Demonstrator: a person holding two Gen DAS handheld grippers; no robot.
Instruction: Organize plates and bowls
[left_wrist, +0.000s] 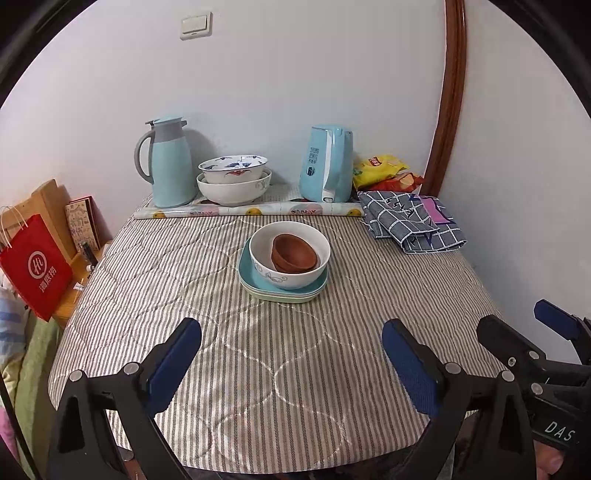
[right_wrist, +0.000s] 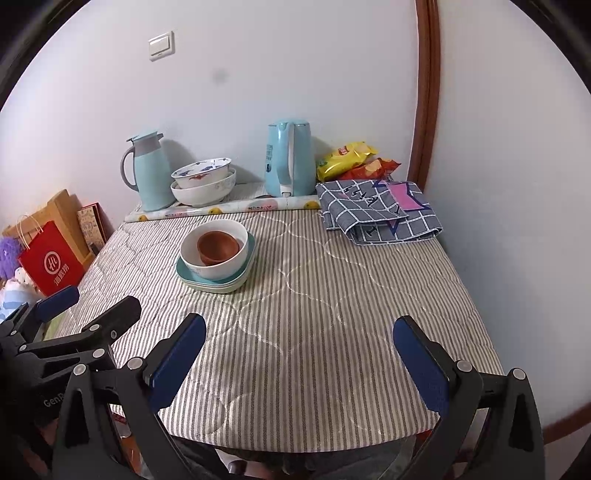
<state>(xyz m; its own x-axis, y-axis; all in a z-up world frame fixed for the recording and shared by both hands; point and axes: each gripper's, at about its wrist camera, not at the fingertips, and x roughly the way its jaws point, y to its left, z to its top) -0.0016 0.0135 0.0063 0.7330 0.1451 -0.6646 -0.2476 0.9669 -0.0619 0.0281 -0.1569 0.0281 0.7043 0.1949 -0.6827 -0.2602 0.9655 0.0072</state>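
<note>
A brown bowl (left_wrist: 294, 254) (right_wrist: 218, 246) lies tilted inside a white bowl (left_wrist: 290, 273) (right_wrist: 214, 267), which stands on stacked teal and pale green plates (left_wrist: 255, 286) (right_wrist: 236, 282) mid-table. Two more white bowls (left_wrist: 233, 179) (right_wrist: 203, 182), the upper one painted blue and red, are nested at the back. My left gripper (left_wrist: 291, 339) hovers open over the table's near edge, well short of the stack, nothing between its fingers. My right gripper (right_wrist: 299, 339) is open too, beside it on the right, empty. Each gripper shows at the edge of the other's view.
A striped quilted cloth (left_wrist: 295, 369) covers the table. At the back stand a blue thermos jug (left_wrist: 168, 162), a blue kettle (left_wrist: 327, 164), snack bags (left_wrist: 380, 170) and a folded checked cloth (left_wrist: 410, 221). A red paper bag (left_wrist: 35, 266) sits left of the table. Walls close off the back and right.
</note>
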